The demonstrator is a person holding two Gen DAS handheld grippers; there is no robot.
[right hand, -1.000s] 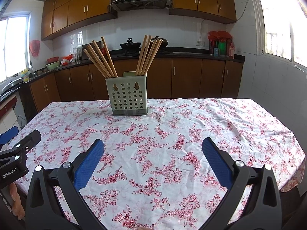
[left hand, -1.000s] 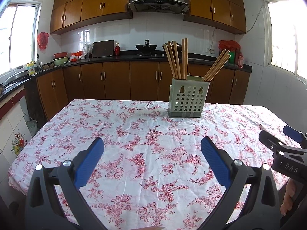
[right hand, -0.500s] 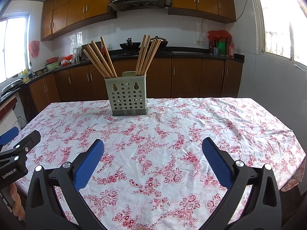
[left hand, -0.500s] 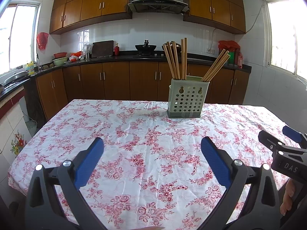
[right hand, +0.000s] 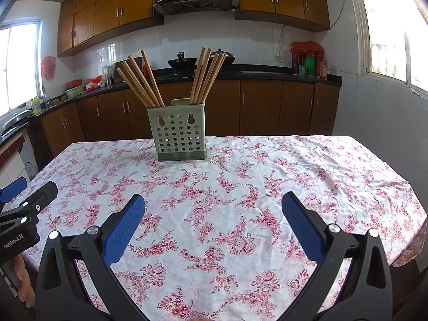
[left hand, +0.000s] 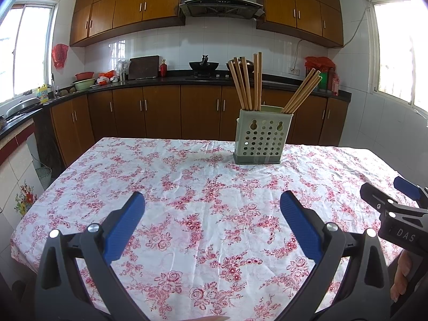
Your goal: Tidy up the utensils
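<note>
Both tools hang low over the near edge of the desk (left hand: 80,176), which is covered by a floral cloth (right hand: 267,187). The left hand-held gripper (left hand: 212,206) has its blue pads spread wide with nothing between them, and the right hand-held gripper (right hand: 213,208) is likewise fully parted and empty. The task's things stand well apart from both, toward the far edge: a pale perforated utensil holder (left hand: 262,139) with two bunches of wooden chopsticks (left hand: 247,83), one bunch in the left compartment and one in the right, each leaning outward above the rim. No loose utensil lies on the cloth, so the sorting appears largely done, or a regrouping inside the holder is what remains. The main risk lies in the holder itself: it looks light and tall, and a push on the leaning sticks from the side could tip it or slide it on the wrinkled cloth toward the far edge. A pad that catches only one stick of a bunch could lever the others out. The cloth may also drag under a low gripper. Open room is generous: the whole middle of the desk is bare, and both side edges lie well clear of the holder, so a straight approach from the near edge seems safe.
</note>
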